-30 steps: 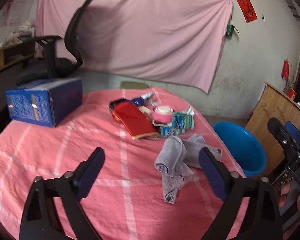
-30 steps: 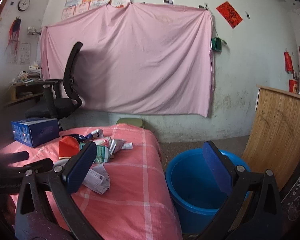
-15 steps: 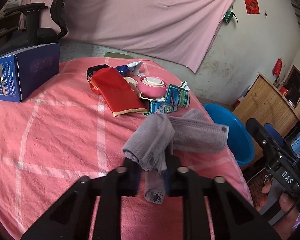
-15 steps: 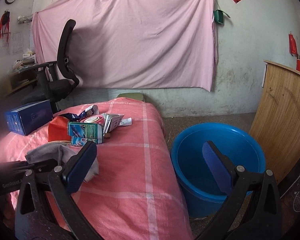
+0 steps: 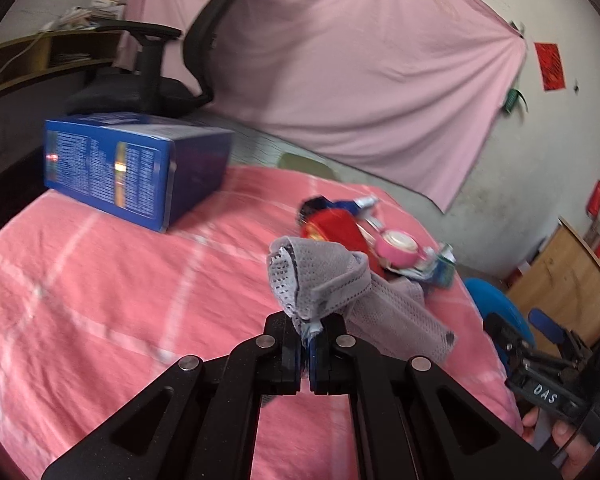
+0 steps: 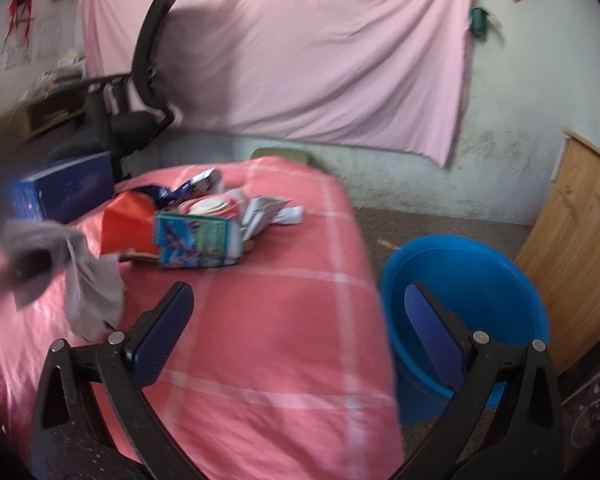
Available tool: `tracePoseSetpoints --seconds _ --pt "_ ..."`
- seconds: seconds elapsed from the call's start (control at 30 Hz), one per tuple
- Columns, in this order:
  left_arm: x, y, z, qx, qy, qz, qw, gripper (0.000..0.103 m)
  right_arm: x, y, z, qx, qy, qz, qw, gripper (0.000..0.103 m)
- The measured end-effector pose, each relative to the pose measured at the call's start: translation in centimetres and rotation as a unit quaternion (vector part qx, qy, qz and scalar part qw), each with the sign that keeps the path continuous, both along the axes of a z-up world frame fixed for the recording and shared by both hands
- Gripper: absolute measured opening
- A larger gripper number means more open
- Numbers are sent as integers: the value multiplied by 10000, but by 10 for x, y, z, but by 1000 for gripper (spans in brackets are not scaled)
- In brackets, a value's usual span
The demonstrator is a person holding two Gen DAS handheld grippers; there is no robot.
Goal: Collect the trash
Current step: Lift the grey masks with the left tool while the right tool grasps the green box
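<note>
We're at the pick-up step: left tongs (image 5: 305,344) pinched tight on the grey mesh cloth (image 5: 324,284), held just above the pink-covered table (image 5: 100,300). Right tongs (image 6: 296,330) gape wide, nothing between them, out over the table edge near the blue basin (image 6: 472,276) on the floor. Next, we judge: swing the cloth over the basin, release. Wrapper pile (image 6: 196,232) not collected yet.

Bench (image 6: 284,352): the box (image 5: 136,172) was set at its far left, the wrapper pile (image 6: 204,228) at its far middle.
Cloth (image 5: 332,292): it was placed before the pile.
Basin (image 6: 472,280): it was set on the floor, right of the bench.
Chair (image 5: 156,80): it was placed behind the box.
</note>
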State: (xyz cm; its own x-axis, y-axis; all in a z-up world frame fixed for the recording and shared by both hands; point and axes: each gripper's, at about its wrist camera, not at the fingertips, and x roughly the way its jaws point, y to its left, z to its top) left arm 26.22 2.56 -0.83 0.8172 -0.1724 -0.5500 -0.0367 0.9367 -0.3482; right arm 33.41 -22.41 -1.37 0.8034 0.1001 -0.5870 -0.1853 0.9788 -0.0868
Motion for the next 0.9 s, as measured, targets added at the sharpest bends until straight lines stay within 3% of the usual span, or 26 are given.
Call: tracePoseSetpoints --seconds 0.23,0.47,0.77,0.8,0.9 --pt "1 25 -4 -97 32 488 9988 1 31 36 -10 85 568 481 9972 103" --pt "1 27 -6 -239 119 544 9982 1 52 61 -14 24 550 554 9969 103" --pt "6 26 -7 -252 64 467 9986 1 62 54 -16 231 544 348 9976 103" --pt "6 26 -7 -250 59 468 9986 1 61 54 -16 228 543 355 9976 92" --pt "3 26 -7 -261 11 447 9987 1 57 54 -16 270 526 375 9975 82"
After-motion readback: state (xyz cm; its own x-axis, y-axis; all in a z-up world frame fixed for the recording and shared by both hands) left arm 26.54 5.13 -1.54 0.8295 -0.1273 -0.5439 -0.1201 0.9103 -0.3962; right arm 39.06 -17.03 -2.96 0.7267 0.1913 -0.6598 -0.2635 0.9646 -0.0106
